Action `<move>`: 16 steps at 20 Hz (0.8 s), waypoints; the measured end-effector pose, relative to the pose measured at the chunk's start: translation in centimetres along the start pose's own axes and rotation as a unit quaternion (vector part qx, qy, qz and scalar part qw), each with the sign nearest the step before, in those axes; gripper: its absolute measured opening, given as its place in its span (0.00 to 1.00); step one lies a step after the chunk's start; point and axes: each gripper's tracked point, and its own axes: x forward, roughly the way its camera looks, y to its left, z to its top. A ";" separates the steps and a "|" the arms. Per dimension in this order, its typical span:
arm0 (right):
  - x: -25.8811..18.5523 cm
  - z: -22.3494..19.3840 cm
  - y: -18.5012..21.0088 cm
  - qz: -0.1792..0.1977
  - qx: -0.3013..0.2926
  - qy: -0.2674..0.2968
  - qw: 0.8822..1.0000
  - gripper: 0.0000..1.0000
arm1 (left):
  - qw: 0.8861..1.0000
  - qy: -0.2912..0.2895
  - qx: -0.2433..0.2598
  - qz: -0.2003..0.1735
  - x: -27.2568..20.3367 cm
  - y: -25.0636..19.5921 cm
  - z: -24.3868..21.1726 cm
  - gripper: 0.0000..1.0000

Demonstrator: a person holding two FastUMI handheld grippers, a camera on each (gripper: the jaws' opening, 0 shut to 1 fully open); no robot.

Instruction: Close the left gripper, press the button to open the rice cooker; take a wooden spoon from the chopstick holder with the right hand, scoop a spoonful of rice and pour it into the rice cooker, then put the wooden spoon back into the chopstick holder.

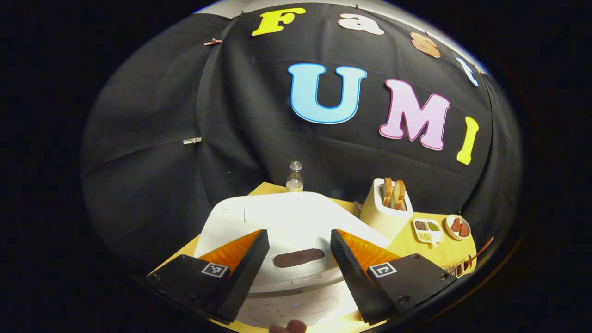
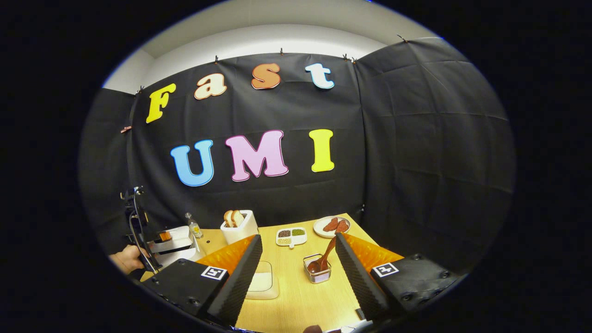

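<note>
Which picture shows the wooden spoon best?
The right gripper view. There the wooden spoon stands whole in the chopstick holder, near the middle of the table. In the left gripper view just its thin handle pokes up at the far right edge, squashed and small.

White rice cooker (image 1: 296,222) lid shut; wooden spoon (image 2: 324,257) leaning in chopstick holder (image 2: 317,274)

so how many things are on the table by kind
rice cooker: 1
toaster: 1
bottle: 1
divided dish: 1
plate: 1
chopstick holder: 1
wooden spoon: 1
rice container: 1
total: 8
</note>
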 end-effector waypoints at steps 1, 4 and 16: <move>0.1 -0.1 0.0 0.002 0.000 0.002 1.000 0.98 | 1.000 0.008 0.009 0.007 0.1 0.0 -0.8 0.95; 0.4 -0.1 0.4 0.006 -0.002 0.004 1.000 0.98 | 0.999 0.025 0.018 0.015 0.3 0.1 -2.5 0.96; 1.1 -0.8 1.3 0.015 0.004 0.017 1.000 0.98 | 0.998 0.005 0.059 0.001 1.3 -0.4 -4.1 0.99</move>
